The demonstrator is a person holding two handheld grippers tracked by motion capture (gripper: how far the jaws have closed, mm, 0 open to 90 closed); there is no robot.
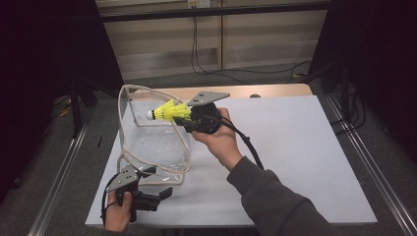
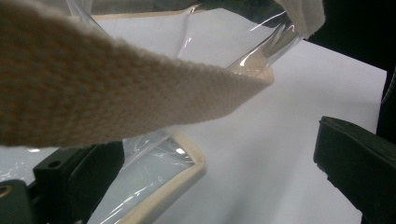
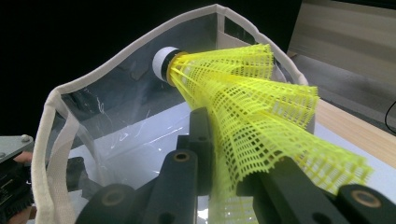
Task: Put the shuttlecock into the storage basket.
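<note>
Here the right gripper (image 1: 189,119) clamps the skirt of a yellow shuttlecock (image 1: 167,112), its white cork tip just past the cream-trimmed rim of a clear plastic bag (image 1: 157,142) on the white table (image 1: 295,147). The left gripper (image 1: 164,192), jaws apart, sits at the bag's near edge, a webbing strap (image 2: 116,98) between them. Open tabletop lies to the right.

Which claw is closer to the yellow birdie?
The right claw. It is shut on the yellow birdie, holding it by its net skirt at the clear bag mouth. The left claw is down at the bag's near bottom corner, apart from the birdie.
</note>
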